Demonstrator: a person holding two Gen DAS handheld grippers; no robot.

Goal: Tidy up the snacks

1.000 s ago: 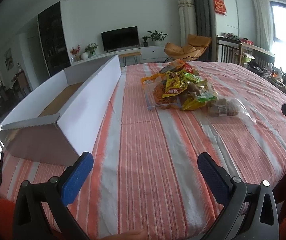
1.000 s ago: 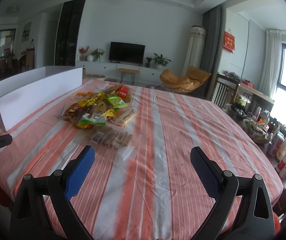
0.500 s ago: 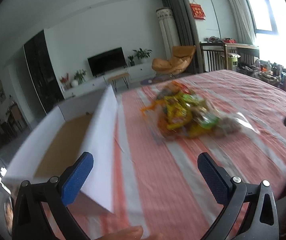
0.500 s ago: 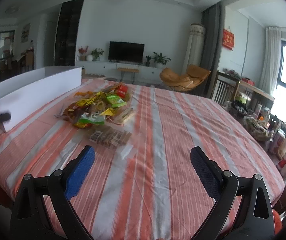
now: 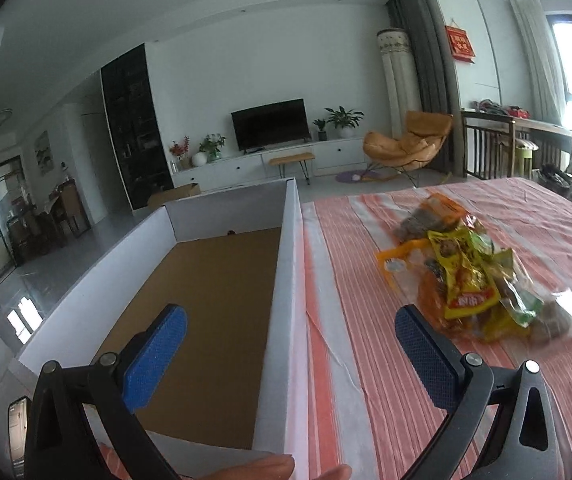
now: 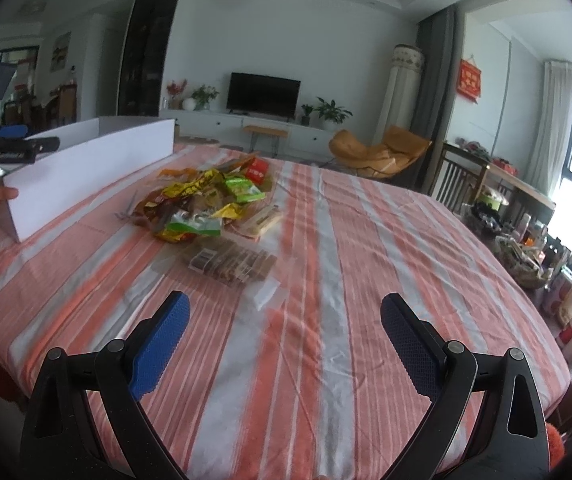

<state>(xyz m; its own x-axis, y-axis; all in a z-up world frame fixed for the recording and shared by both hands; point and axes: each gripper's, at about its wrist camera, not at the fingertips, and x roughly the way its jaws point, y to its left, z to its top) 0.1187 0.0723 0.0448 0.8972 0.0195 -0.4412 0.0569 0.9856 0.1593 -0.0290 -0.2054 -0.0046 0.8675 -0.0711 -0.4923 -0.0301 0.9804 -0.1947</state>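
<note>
we see the striped worktop (image 6: 326,216) carrying a long white box (image 5: 286,280) with a brown floor, its near wall standing between our left gripper (image 5: 290,356) and the snack pile (image 5: 474,280) (mostly crinkly packets). the right gripper (image 6: 286,344) hangs over bare cloth, the pile ahead to its left. both sets of fingers gape wide, holding nothing. a clear cracker pack (image 6: 234,262) lies nearest.
</note>
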